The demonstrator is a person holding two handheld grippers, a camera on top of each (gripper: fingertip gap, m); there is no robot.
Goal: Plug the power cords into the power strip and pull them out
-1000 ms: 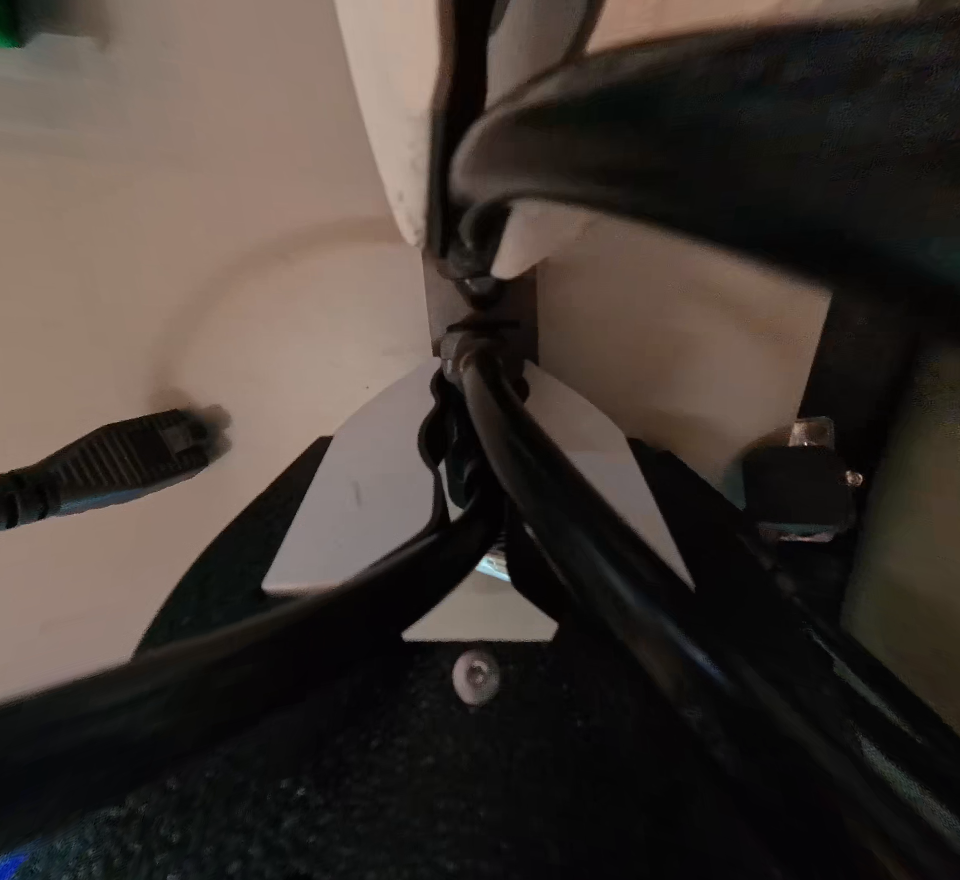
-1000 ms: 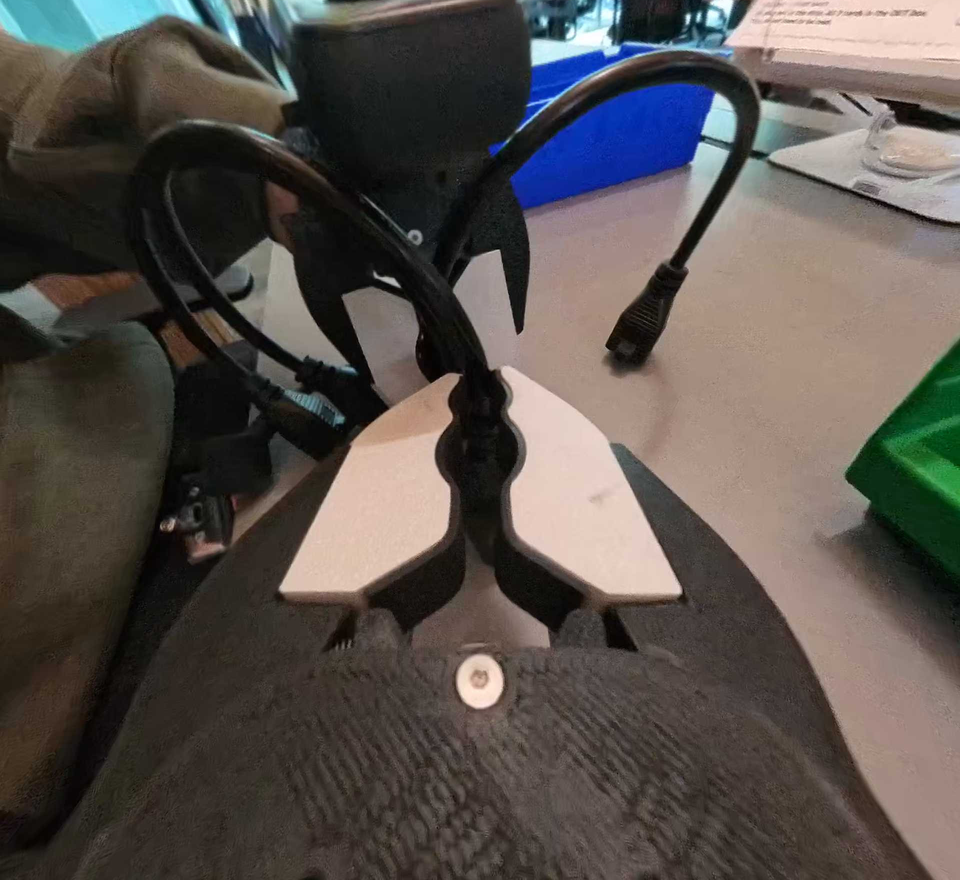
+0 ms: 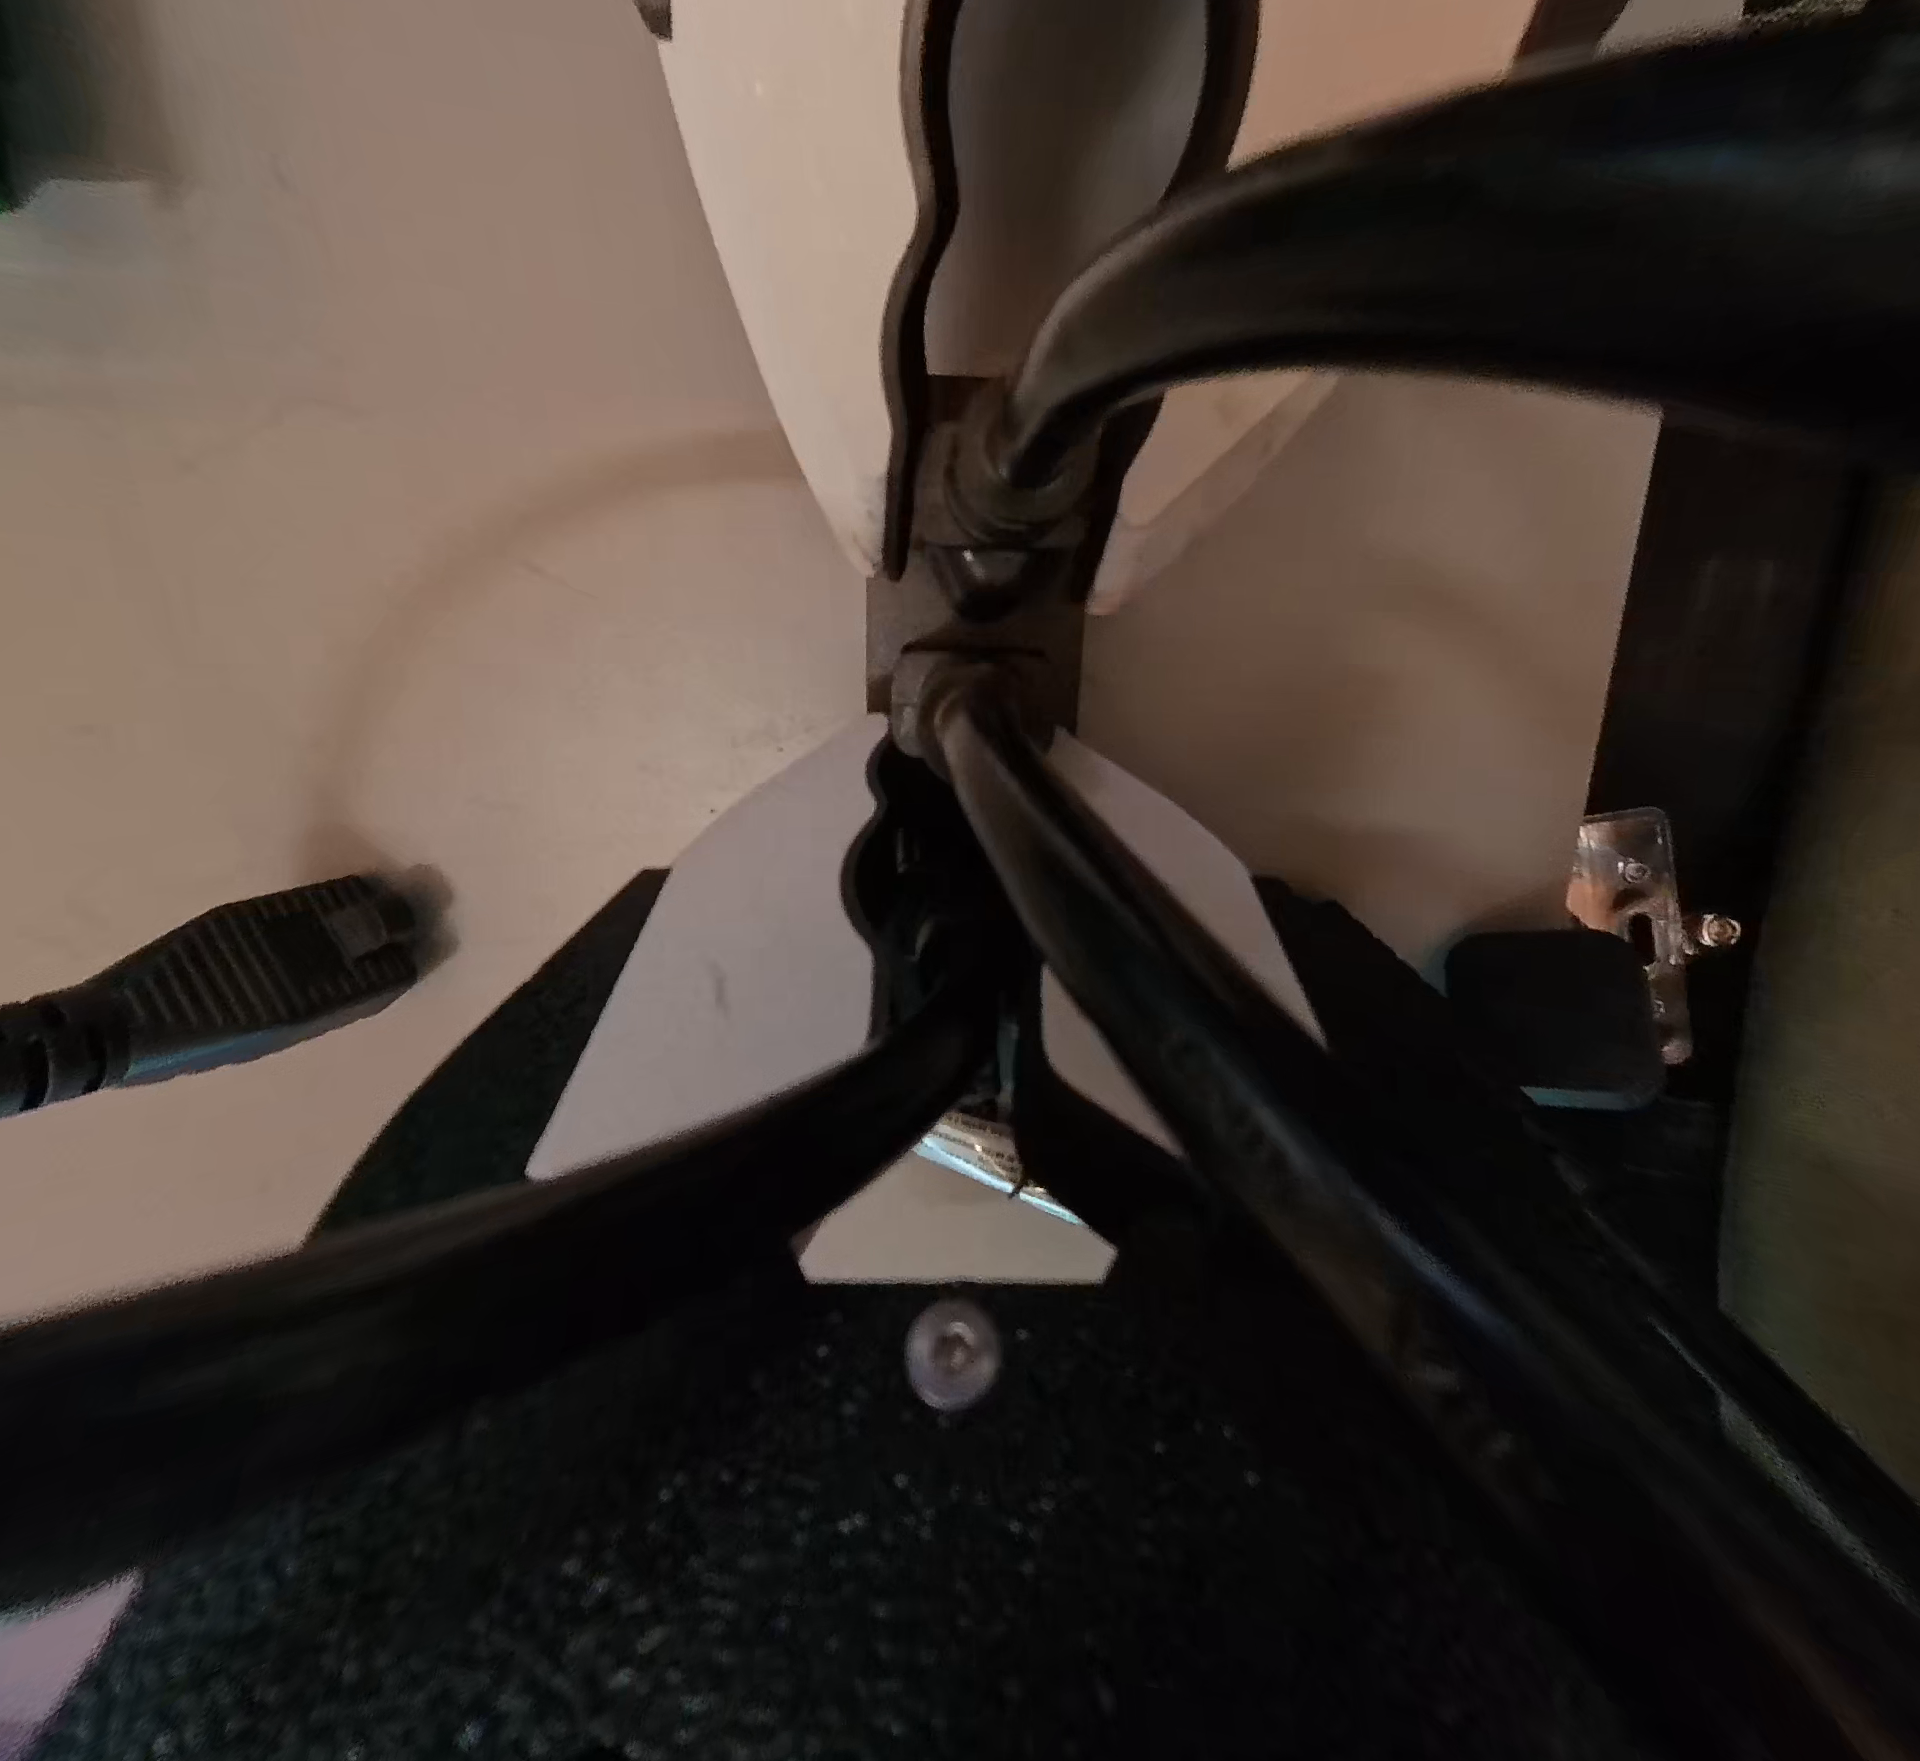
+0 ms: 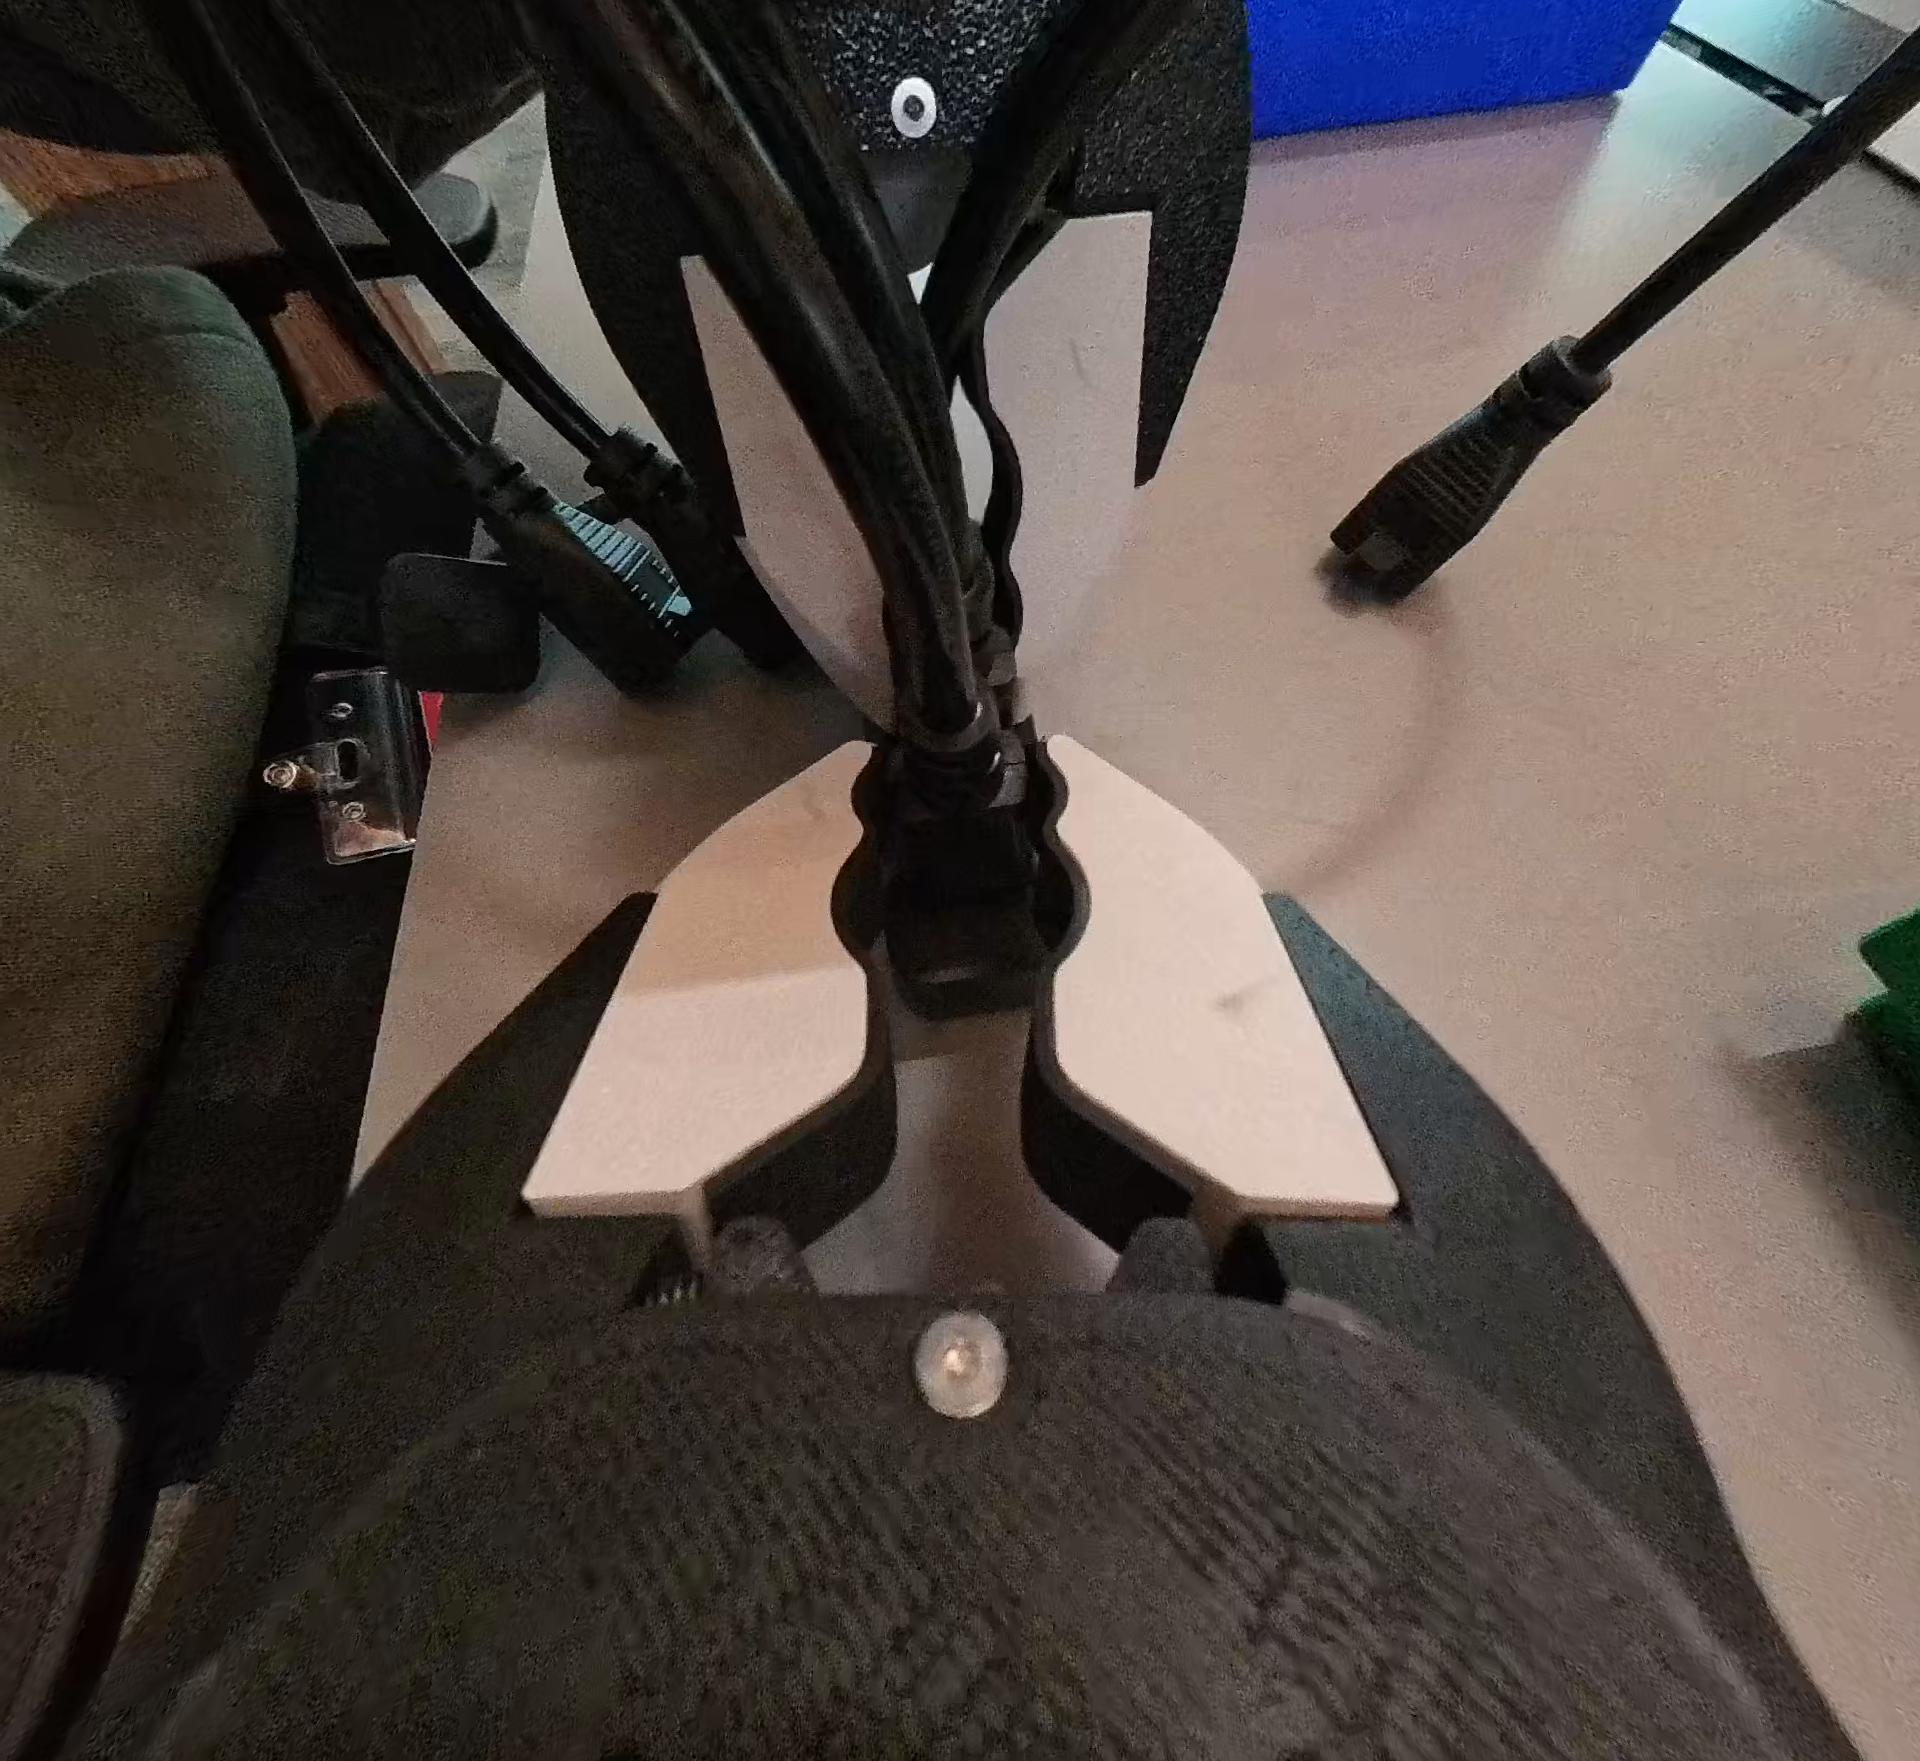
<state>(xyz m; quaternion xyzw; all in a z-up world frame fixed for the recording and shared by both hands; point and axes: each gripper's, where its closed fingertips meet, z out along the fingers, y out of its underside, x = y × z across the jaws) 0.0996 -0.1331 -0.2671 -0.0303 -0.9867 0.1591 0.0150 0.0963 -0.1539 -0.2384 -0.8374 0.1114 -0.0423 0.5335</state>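
Holding tip to tip: both grippers meet at centre frame over the grey table [image 4: 1558,776].

- Left gripper [image 3: 966,776]: fingers closed down on a black cord [image 3: 1195,973] near its end. That cord runs from the fingertips to the lower right of the left wrist view; a second cord [image 3: 520,1223] loops off to the lower left.
- Right gripper [image 4: 961,838]: fingers pinched around a black plug body [image 4: 961,911], narrow gap only, plug sitting lengthwise between the pads. Its cords [image 4: 894,516] rise toward the upper middle of the frame.
- In the left wrist view, the right gripper's fingers come in from the top with a dark block [image 3: 971,631] between the two sets of tips. Can't tell whether that's a socket or a connector.
- Power strip: not clearly identifiable in either view.
- Loose connector [image 4: 1444,485] lies at the right of the right wrist view, well apart from both grippers, resting on the table. Two more plugs [image 4: 613,558] sit at left near the table edge.

Key relation, as I judge it: both held ends share one axis, running bottom to top of frame, head-on. Any mate or separate move is along that line; sideways load would bend the cord.
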